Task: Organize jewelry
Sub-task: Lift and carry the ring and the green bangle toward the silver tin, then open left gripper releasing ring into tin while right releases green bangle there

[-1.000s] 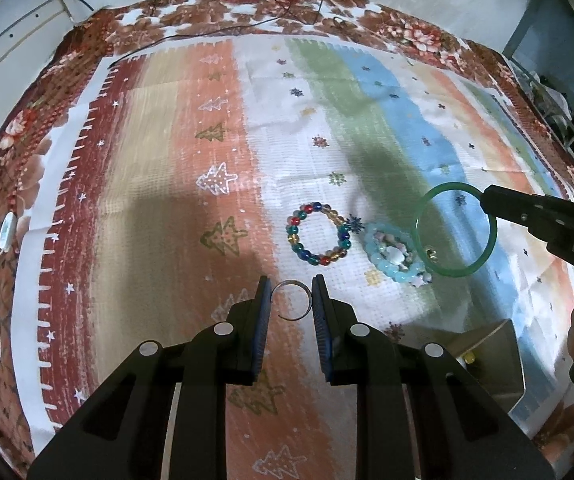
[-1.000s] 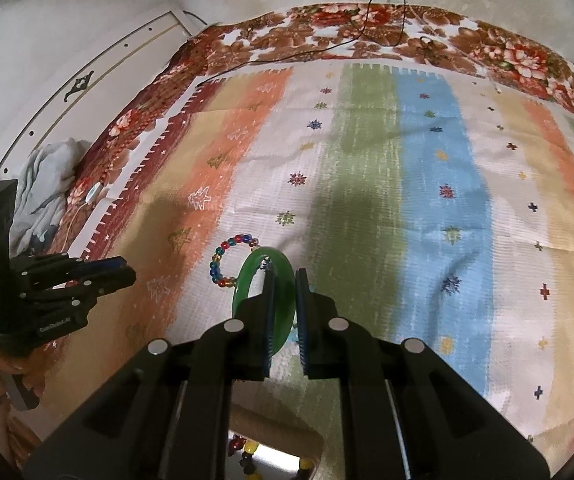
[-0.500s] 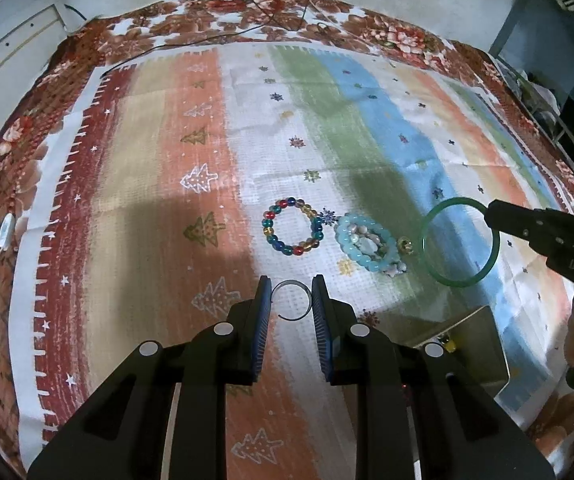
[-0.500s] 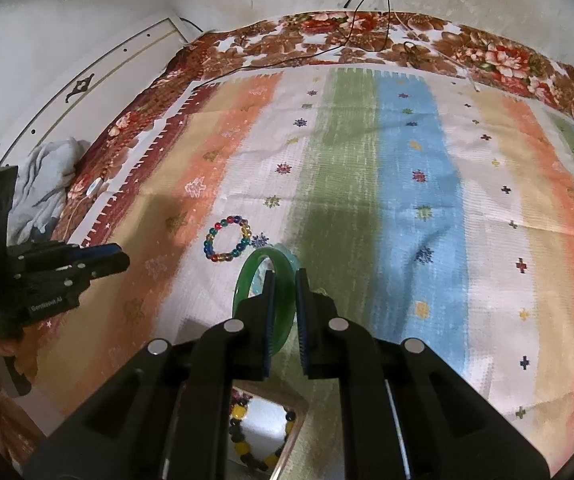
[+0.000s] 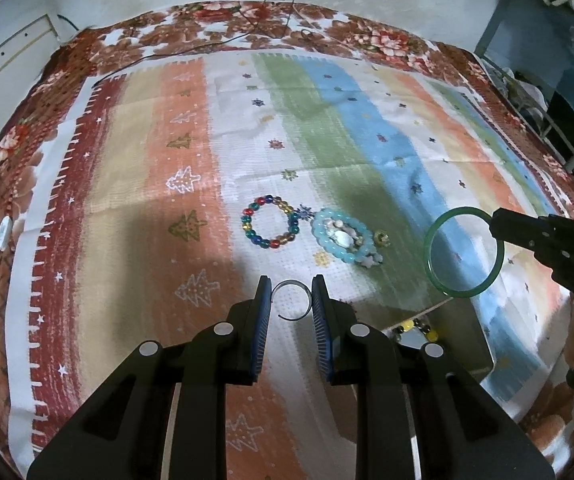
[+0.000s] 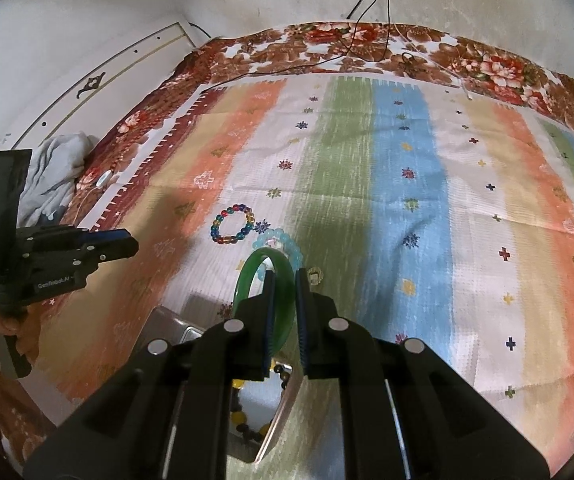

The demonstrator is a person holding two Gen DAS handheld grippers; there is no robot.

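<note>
Pinching a thin silver ring (image 5: 291,300) — left claw (image 5: 291,304), right claw (image 6: 285,300) gripping glossy green bangle (image 6: 247,280).

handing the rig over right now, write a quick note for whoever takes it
Left gripper: shut on the open silver ring, held above the cloth.
Right gripper: shut on the green bangle, held in the air over the metal box.
Done: a dark and yellow bead bracelet already lies in the box.
Left: drop in the bangle and ring, then fetch the multicolour bead bracelet, the pale blue bracelet and the small gold charm, all lying on the striped cloth.
</note>
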